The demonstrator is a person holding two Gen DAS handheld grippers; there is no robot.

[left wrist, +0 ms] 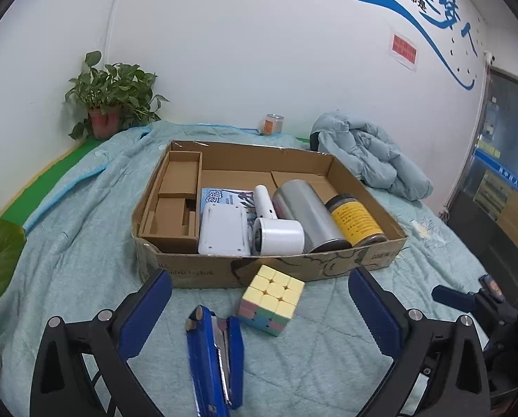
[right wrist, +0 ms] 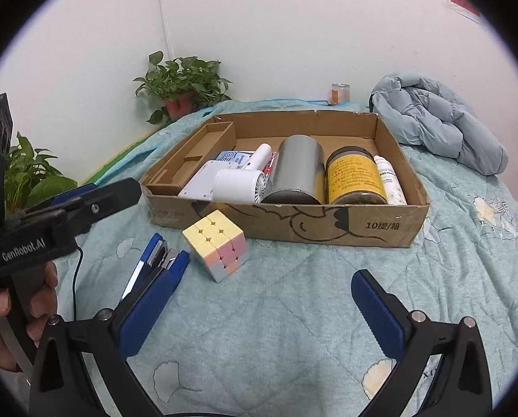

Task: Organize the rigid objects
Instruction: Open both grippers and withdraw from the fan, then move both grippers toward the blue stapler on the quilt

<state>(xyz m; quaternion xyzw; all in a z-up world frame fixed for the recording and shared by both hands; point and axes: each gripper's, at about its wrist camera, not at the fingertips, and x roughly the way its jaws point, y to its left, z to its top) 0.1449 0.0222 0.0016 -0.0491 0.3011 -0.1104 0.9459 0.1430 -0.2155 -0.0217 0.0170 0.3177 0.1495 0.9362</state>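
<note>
A pastel puzzle cube (left wrist: 272,299) (right wrist: 217,244) and a blue stapler (left wrist: 214,354) (right wrist: 156,264) lie on the teal quilt in front of a cardboard box (left wrist: 293,267) (right wrist: 328,226). The box holds a white flat device (left wrist: 224,231), a white handheld fan (left wrist: 278,234) (right wrist: 239,182), a steel cylinder (left wrist: 305,217) (right wrist: 295,170), a yellow-labelled jar (left wrist: 358,220) (right wrist: 356,177) and a white bottle (right wrist: 391,180). My left gripper (left wrist: 259,299) is open, with the cube and the stapler between its fingers. My right gripper (right wrist: 262,299) is open and empty, right of the stapler.
A bundled light-blue jacket (left wrist: 370,156) (right wrist: 439,125) lies at the back right of the bed. A potted plant (left wrist: 109,104) (right wrist: 180,87) and a small jar (left wrist: 272,124) (right wrist: 339,93) stand by the wall. The left gripper's body (right wrist: 60,208) is at the left.
</note>
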